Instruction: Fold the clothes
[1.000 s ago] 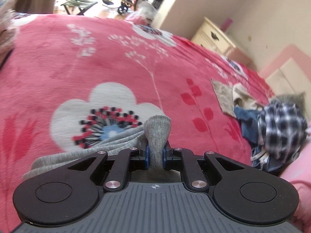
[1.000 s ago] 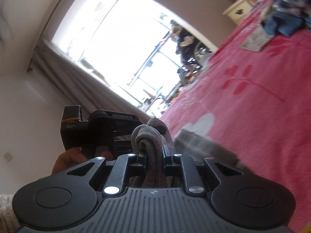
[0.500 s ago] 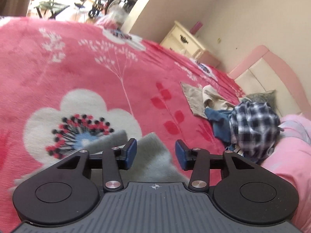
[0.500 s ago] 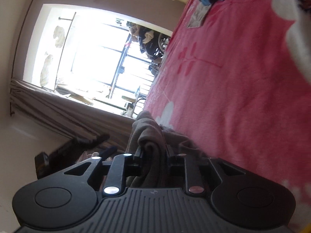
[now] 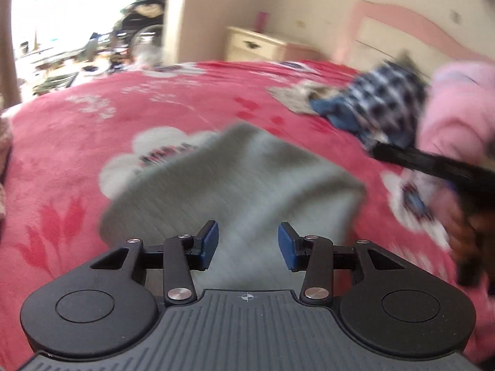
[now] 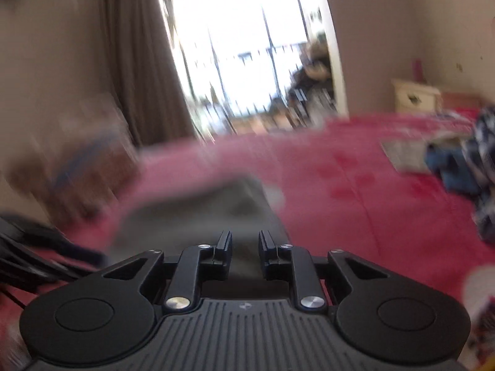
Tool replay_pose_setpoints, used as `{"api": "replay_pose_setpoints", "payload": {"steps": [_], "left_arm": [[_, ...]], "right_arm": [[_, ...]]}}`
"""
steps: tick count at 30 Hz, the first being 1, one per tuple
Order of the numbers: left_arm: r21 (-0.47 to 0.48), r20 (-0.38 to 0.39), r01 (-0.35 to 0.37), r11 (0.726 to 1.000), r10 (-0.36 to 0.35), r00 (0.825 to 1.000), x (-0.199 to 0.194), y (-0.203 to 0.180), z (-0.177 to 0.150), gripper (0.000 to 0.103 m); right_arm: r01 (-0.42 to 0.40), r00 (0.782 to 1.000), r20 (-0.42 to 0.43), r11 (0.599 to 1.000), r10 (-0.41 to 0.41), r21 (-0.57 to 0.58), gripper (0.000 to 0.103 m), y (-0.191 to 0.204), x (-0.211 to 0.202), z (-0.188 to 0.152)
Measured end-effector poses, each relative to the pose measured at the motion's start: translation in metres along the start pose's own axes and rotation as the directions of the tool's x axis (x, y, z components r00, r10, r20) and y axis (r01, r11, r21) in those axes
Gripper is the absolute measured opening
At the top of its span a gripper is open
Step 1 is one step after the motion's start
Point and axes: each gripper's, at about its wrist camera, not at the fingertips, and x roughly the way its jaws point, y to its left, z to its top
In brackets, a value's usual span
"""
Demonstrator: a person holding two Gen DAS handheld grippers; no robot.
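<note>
A grey garment lies folded and flat on the red flowered blanket. My left gripper hovers over its near edge, open, with nothing between the blue pads. To the right, a hand holds the right gripper's black body beside the garment. In the blurred right wrist view the grey garment lies just beyond my right gripper. Its jaws stand a little apart and are closing, with no cloth pinched between them. The left gripper's dark body shows at the lower left.
A heap of plaid, blue and beige clothes lies at the far right of the bed. Pink bedding and a pink headboard stand behind it. A cream nightstand sits by the wall. A bright window and a curtain are beyond.
Both grippers were shut on bunched grey cloth and have let it go. The garment now lies flat on the blanket. The right view has rolled back to upright and the left has swung right.
</note>
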Motion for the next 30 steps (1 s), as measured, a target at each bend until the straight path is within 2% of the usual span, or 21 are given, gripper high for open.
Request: {"api": "replay_pose_setpoints", "payload": {"steps": [1,2,3,5,8,11,13,15,17,20,24,27,30], "left_arm": [[0.025,-0.024,0.005,1.0,-0.005,1.0,0.003,-0.005,-0.008,0.042],[0.039,-0.045,0.001,0.999,0.001,0.999,0.009,-0.007,-0.016,0.042],[0.037,-0.063,-0.001,0.999,0.003,0.998,0.015,-0.007,-0.023,0.043],[0.009,-0.071,-0.005,1.0,0.006,0.997,0.021,-0.004,-0.03,0.043],[0.021,-0.009,-0.025,0.999,0.025,1.0,0.01,-0.001,-0.024,0.042],[0.067,0.015,-0.019,0.998,0.018,1.0,0.007,-0.007,-0.025,0.041],[0.097,0.005,-0.024,0.995,0.023,1.0,0.014,-0.012,-0.033,0.04],[0.126,0.012,-0.039,0.991,0.038,0.999,0.02,-0.018,-0.042,0.04],[0.147,0.035,-0.057,0.988,0.052,0.998,0.02,-0.023,-0.049,0.04],[0.138,0.054,-0.068,0.988,0.061,0.997,0.018,-0.022,-0.054,0.04],[0.115,0.054,-0.06,0.992,0.054,0.997,0.019,-0.02,-0.056,0.041],[0.115,0.057,-0.057,0.992,0.051,0.997,0.019,-0.019,-0.056,0.041],[0.103,0.065,-0.057,0.993,0.051,0.997,0.018,-0.018,-0.059,0.041]], "right_arm": [[0.03,0.995,-0.101,0.999,-0.028,0.019,0.009,-0.006,0.013,-0.016],[0.052,0.989,-0.144,0.997,-0.043,0.059,0.007,-0.013,0.019,-0.027],[0.055,0.988,-0.151,0.994,-0.04,0.091,0.007,-0.017,0.015,-0.031],[0.068,0.993,-0.103,0.995,-0.06,0.074,0.01,-0.012,-0.005,-0.018],[0.06,0.998,-0.009,0.998,-0.06,0.025,0.011,0.001,-0.031,0.014],[0.008,0.998,0.058,0.995,-0.002,-0.098,0.01,0.024,-0.03,0.042],[0.005,0.998,0.057,0.989,0.003,-0.149,0.01,0.03,-0.016,0.046],[0.044,0.999,0.02,0.988,-0.041,-0.15,0.01,0.029,-0.005,0.039],[0.051,0.999,0.018,0.995,-0.049,-0.087,0.01,0.023,-0.016,0.036],[0.107,0.99,0.102,0.99,-0.098,-0.091,0.011,0.023,-0.046,0.05],[0.003,0.982,0.188,0.99,0.023,-0.138,0.01,0.033,-0.061,0.067],[-0.097,0.993,0.052,0.976,0.109,-0.195,0.01,0.045,-0.033,0.042],[-0.084,0.993,-0.092,0.987,0.072,-0.14,0.01,0.033,0.013,-0.004]]}}
